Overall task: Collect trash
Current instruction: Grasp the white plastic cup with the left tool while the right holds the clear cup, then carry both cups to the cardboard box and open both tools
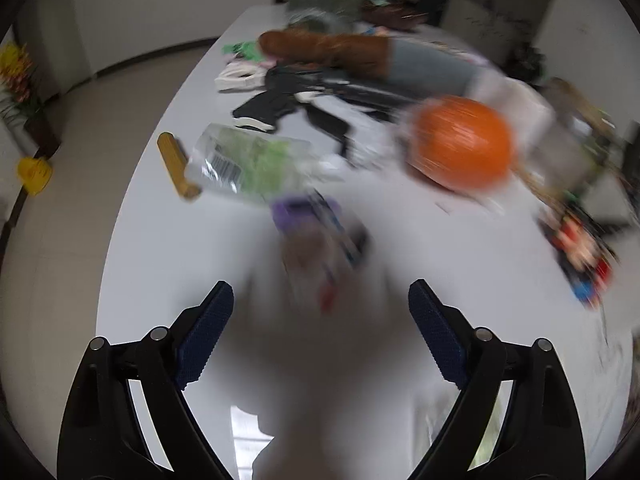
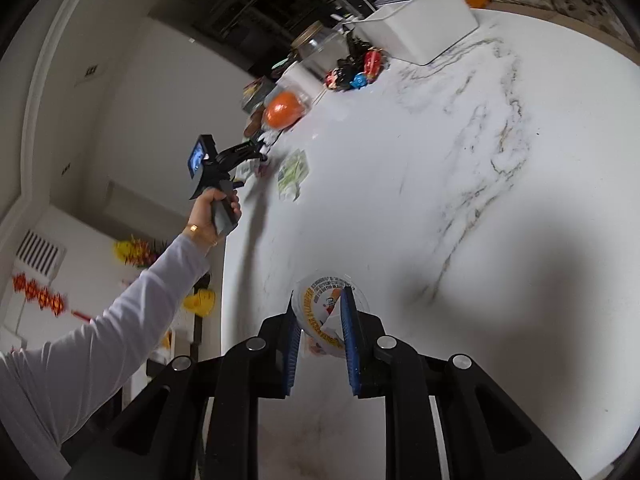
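My left gripper is open and empty above the white table; the view is motion-blurred. Just ahead of its fingers lies a blurred purple and multicoloured wrapper. Beyond it lies a clear plastic bag with green print and a barcode, which also shows in the right wrist view. My right gripper is shut on a small white plastic cup with an orange-printed lid, held above the marble table. The left gripper unit, held in a hand, shows at the table's far left.
An orange pumpkin sits mid-table, a yellow cylinder near the left edge, dark cloth and cables behind. A white bin, a glass jar and small colourful toys stand at the far end.
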Motion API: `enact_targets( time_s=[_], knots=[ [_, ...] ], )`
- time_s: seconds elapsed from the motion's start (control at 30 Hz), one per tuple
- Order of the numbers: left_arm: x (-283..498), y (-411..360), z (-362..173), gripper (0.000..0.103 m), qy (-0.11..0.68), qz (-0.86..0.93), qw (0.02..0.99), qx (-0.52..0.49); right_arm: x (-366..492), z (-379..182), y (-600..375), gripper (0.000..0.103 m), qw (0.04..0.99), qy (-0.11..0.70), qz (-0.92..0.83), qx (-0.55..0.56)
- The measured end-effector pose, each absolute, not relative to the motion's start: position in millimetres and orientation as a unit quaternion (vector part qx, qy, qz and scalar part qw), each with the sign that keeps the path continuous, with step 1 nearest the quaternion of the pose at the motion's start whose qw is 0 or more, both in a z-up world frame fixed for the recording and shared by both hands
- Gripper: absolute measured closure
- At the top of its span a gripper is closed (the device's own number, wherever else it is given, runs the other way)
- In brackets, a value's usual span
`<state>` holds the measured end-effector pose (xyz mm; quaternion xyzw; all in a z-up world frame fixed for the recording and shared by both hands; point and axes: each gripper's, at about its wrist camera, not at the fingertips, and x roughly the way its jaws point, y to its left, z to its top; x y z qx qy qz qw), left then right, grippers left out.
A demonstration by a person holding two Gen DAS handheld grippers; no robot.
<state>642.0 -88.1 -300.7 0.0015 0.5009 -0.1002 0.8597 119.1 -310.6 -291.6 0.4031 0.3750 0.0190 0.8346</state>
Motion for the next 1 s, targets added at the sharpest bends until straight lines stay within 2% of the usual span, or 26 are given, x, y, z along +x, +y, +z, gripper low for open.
enact_targets(
  time_s=[0.03, 0.07, 0.1, 0.3, 0.5, 0.63, 0.8, 1.0],
  knots=[
    [654.6, -91.6, -306.9, 0.04, 0.514, -0.099, 0.852, 0.003, 120.9, -292.4, -311.8, 0.084, 0.834, 0.374, 0.015, 0.405],
    [661.6, -94.5, -312.1, 0.065, 0.528, -0.103, 0.843, 0.007, 123.4, -293.1, -312.4, 0.084, 0.833, 0.374, 0.011, 0.408],
    [663.8, -96.4, -313.4, 0.072, 0.529, -0.098, 0.843, 0.02, 124.9, -293.0, -313.4, 0.084, 0.832, 0.374, 0.01, 0.41],
    [636.8, -99.3, -301.1, 0.072, 0.519, -0.125, 0.845, 0.032, 131.1, -278.4, -317.3, 0.084, 0.84, 0.364, 0.015, 0.403],
    [525.4, -91.8, -259.3, 0.072, 0.482, -0.164, 0.858, 0.07, 121.5, -266.2, -320.5, 0.084, 0.846, 0.364, 0.05, 0.386],
    [426.2, -80.7, -228.0, 0.072, 0.467, -0.167, 0.865, 0.075, 100.8, -259.2, -324.8, 0.084, 0.848, 0.365, 0.096, 0.373],
    [257.6, -73.3, -204.9, 0.072, 0.463, -0.133, 0.875, 0.051, 52.3, -257.8, -328.5, 0.084, 0.84, 0.38, 0.189, 0.339],
    [61.4, -72.5, -228.4, 0.072, 0.5, -0.081, 0.862, 0.002, -28.7, -285.9, -335.4, 0.084, 0.799, 0.45, 0.275, 0.287]
  ],
)
